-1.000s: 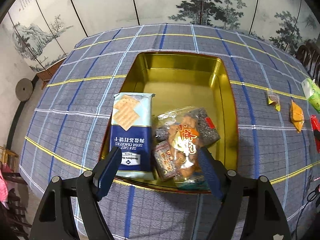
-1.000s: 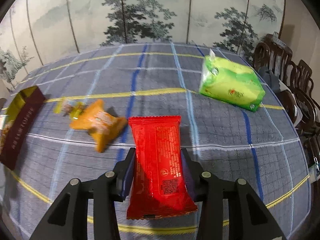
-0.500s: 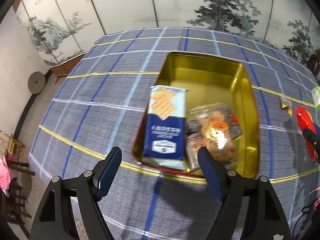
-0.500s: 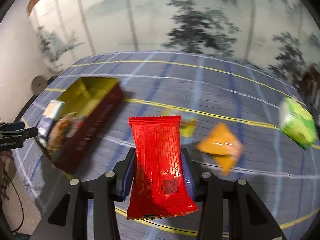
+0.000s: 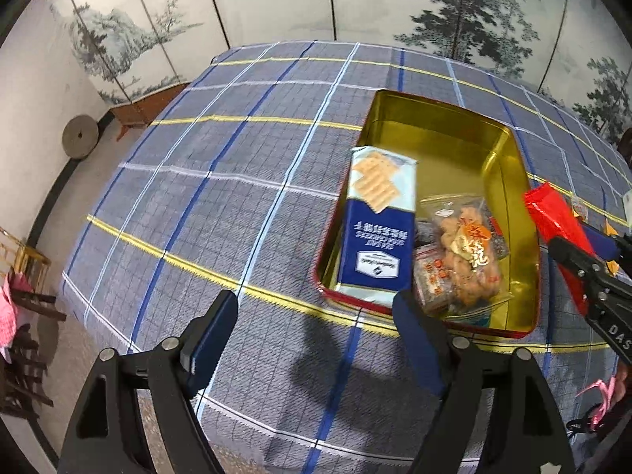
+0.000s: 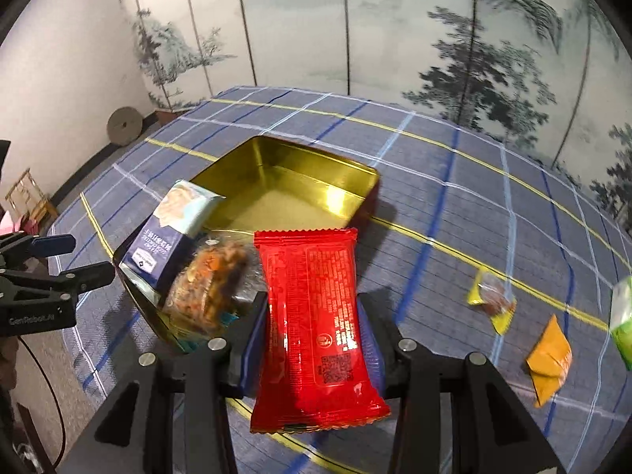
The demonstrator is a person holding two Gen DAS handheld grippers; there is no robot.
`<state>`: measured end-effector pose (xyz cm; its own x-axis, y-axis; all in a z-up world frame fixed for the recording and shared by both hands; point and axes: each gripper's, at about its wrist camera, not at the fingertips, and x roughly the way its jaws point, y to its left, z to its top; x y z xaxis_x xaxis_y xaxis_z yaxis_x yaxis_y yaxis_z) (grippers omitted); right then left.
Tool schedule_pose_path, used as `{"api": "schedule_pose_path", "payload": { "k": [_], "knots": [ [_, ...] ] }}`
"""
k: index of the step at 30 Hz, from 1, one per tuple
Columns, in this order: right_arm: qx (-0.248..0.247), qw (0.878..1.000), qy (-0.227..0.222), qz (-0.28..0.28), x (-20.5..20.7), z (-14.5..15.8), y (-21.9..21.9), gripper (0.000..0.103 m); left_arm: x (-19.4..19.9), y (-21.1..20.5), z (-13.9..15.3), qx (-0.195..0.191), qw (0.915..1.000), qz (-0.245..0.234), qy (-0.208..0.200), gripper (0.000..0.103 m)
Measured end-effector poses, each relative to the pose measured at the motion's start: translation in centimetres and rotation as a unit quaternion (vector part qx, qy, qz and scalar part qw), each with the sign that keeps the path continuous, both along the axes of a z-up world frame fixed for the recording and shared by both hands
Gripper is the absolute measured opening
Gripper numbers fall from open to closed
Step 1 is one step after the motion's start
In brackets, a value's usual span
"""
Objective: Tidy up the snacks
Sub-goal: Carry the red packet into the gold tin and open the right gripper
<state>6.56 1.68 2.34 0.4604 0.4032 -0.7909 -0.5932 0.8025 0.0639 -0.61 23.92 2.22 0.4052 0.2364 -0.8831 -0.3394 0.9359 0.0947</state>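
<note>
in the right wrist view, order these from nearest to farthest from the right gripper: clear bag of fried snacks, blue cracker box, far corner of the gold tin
1. Clear bag of fried snacks, just left of the right gripper, at the tin's near end.
2. Blue cracker box, further left, leaning on the tin's rim.
3. Far corner of the gold tin, beyond both, toward the screen.

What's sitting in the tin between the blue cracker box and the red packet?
In the right wrist view, a clear bag of orange snacks lies between the cracker box and the red packet in the right gripper.

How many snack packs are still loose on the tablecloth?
3: a small yellow packet, an orange packet nearer, and a green pack at the right edge. Others may sit beyond view.
</note>
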Motion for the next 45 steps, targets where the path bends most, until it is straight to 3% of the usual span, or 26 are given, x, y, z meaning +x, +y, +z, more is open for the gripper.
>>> {"api": "schedule_pose_path", "payload": {
  "k": [16,24,28,39,45],
  "knots": [
    [-0.019,0.999,0.003,0.048,1.0,-1.2,6.1,0.043,-1.4,4.0,-0.3,-0.029,0.9979,0.057,0.003,0.083],
    [0.009,0.998,0.031,0.048,1.4,-2.2,8.2,0.043,-2.3,5.3,-0.2,-0.028,0.9966,0.077,0.002,0.083],
    [0.011,0.999,0.023,0.048,1.3,-2.3,9.1,0.044,-2.4,5.5,-0.3,-0.03,0.9961,0.083,0.003,0.083],
    [0.019,0.998,0.027,0.053,1.2,-2.3,8.8,0.047,-2.2,4.7,0.2,-0.03,0.9965,0.078,-0.002,0.084],
    [0.008,0.998,0.004,0.061,0.6,-1.6,8.1,0.048,-1.7,3.5,0.6,-0.029,0.9972,0.069,-0.005,0.084]
  ]
}}
